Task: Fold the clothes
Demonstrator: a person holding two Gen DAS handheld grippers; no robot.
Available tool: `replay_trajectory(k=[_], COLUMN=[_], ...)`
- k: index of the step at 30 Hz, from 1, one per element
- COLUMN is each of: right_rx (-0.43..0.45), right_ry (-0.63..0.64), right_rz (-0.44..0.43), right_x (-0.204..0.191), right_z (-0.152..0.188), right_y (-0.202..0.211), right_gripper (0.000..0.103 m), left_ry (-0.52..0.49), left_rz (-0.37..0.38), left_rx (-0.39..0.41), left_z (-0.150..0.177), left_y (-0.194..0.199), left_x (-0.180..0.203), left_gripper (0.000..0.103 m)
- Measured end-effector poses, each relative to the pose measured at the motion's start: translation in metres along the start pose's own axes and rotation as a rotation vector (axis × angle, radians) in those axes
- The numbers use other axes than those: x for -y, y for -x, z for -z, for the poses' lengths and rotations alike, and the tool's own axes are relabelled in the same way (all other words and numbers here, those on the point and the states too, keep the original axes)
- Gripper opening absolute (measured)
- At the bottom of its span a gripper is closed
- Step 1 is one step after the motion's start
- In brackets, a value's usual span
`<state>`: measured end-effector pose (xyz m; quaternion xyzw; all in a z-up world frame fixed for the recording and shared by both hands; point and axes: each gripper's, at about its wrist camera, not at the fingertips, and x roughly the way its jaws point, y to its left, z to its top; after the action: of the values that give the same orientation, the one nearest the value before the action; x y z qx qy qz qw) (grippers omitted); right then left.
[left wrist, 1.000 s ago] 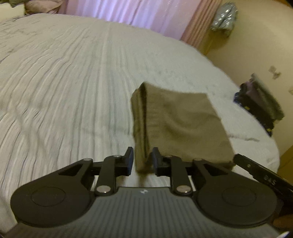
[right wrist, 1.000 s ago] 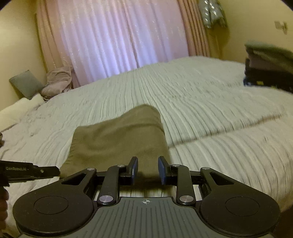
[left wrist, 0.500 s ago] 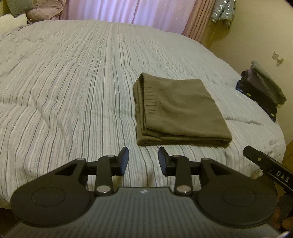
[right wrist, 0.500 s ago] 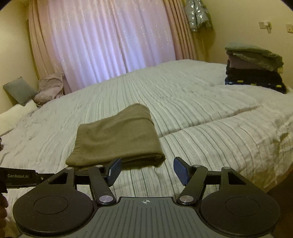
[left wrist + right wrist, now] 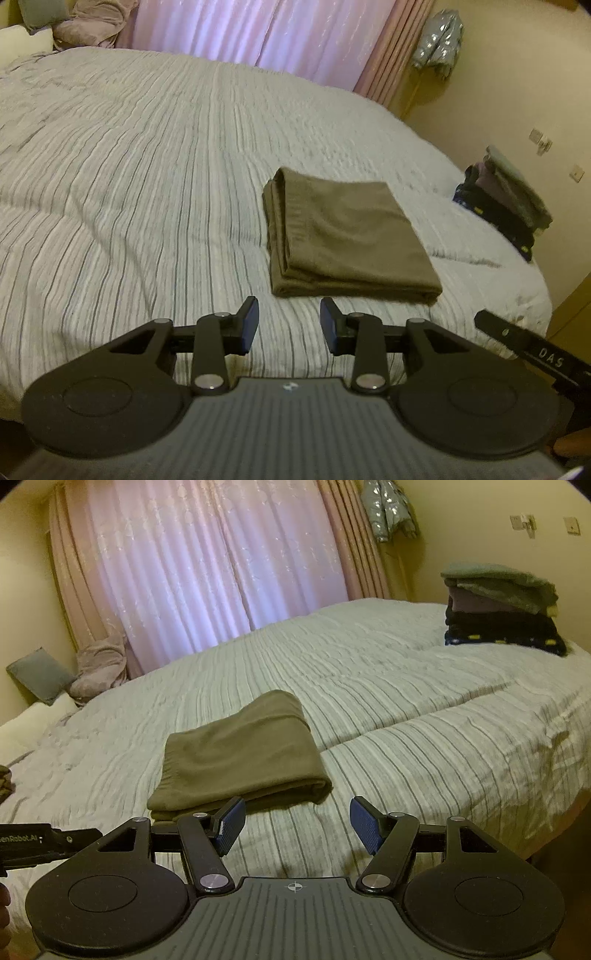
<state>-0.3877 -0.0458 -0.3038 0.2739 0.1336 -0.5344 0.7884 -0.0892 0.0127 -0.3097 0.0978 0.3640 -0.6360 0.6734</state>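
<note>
A wide bed (image 5: 129,177) covered in a pale grey striped quilt fills both views, with pink curtains (image 5: 207,565) behind it. At the far left, by the head of the bed, sit a grey pillow (image 5: 38,674) and a crumpled mauve cloth (image 5: 101,662). Nearer the middle lies the olive-brown garment (image 5: 343,236), folded into a neat flat rectangle of several layers, resting on the quilt near the bed's front edge. A second ago both claws were pinching the near edge of this garment, 1 at each corner. The left gripper (image 5: 289,325) has since let go and drawn back and upward; its jaws have just been opening and now stand apart with only quilt between them, short of the garment's near edge. The right gripper (image 5: 297,825), seen in its own camera, has done the same; its jaws have just been opening, stand wider apart still, and hold nothing, with the garment just beyond its left finger. To the right, on the far corner of the bed, stands a stack of folded clothes (image 5: 502,609) in grey, mauve and dark blue. This release suggests the fold on this piece is finished; it likely needs carrying to the stack next.
</note>
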Motion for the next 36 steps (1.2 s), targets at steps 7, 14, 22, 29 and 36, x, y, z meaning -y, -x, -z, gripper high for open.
replay_trajectory(k=[7,14,22,29,36], right_rx=[0.013,0.102,-0.027,-0.183,-0.213], right_ry=[-0.266,-0.502,-0.625,-0.778,-1.116], right_rz=[-0.096,-0.152,-0.023,0.143,0.213], right_x=[0.034,0.076,0.093,0.084,0.095], right_z=[0.004,-0.020,-0.057,-0.079,-0.068], right_y=[-0.038,-0.088,-0.141,-0.109,-0.079], right_gripper=[0.066,0.066,0.066,0.066,0.066], left_ry=[0.036,0.123,0.064,-0.032,-0.075], left_rz=[0.083,0.206,0.321,0.315,0.340], left_rx=[0.024,0.036,-0.191,-0.410,-0.541], left_z=[-0.011,-0.062,-0.152,-0.208,-0.240], left_y=[-0.039,-0.106,-0.180,-0.194,-0.220], left_x=[-0.027,-0.064,-0.054,-0.007,0.040], left_gripper=[0.027,0.027,0.027,0.027,0.027])
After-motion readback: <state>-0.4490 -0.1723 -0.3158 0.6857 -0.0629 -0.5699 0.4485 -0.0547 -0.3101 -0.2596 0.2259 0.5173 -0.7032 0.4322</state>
